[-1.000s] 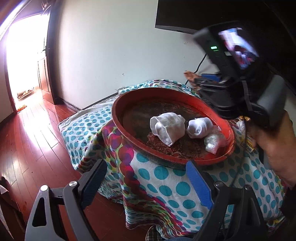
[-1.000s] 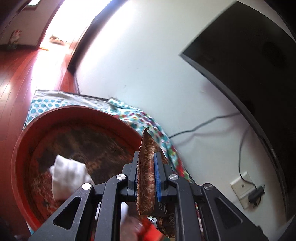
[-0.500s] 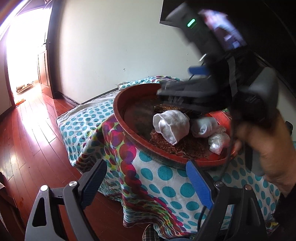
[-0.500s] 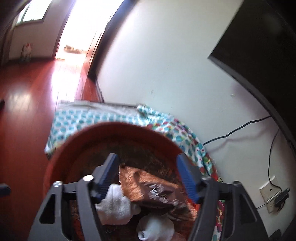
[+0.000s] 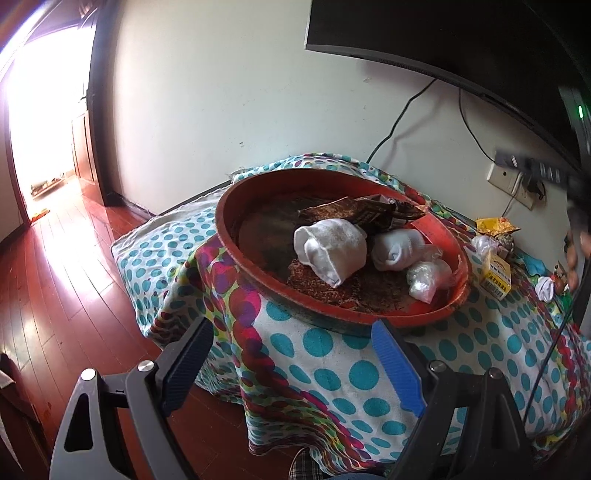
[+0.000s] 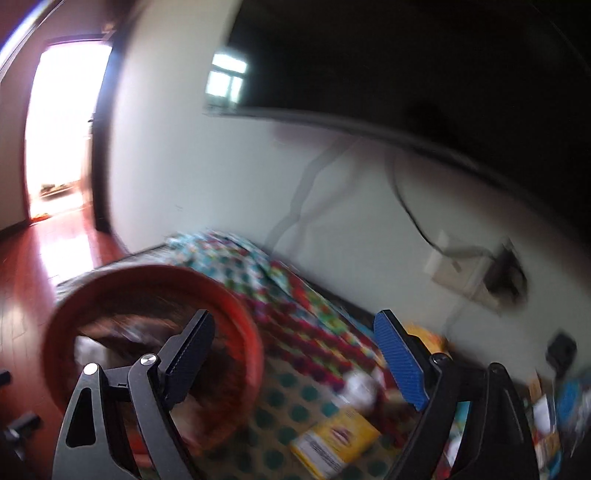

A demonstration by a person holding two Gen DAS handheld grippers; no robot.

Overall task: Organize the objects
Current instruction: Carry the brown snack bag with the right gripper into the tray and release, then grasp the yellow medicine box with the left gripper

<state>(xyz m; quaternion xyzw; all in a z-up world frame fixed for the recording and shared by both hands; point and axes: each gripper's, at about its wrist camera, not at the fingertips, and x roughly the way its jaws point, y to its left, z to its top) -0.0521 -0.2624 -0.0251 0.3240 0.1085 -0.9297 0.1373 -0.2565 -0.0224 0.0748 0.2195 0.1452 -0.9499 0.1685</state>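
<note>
A red round tray (image 5: 258,280) sits on a dotted cloth (image 5: 332,373). In it lie a brown snack wrapper (image 5: 365,214), two rolled white socks (image 5: 330,251) and a small clear bag (image 5: 426,277). My left gripper (image 5: 293,369) is open and empty, low in front of the tray. My right gripper (image 6: 295,365) is open and empty, above the cloth right of the tray (image 6: 236,317); its view is blurred. A yellow box (image 5: 496,275) lies right of the tray and shows below the right gripper (image 6: 332,439).
A yellow wrapper (image 5: 495,225), a small white item (image 5: 545,288) and other bits lie on the cloth at right. A dark TV (image 5: 461,33) hangs above; cables and a wall socket (image 5: 513,181) are behind. Red wood floor (image 5: 55,277) lies left.
My right gripper opened and dropped the brown wrapper into the tray, then swung away to the right over the cloth. The left gripper stayed nearly still.
</note>
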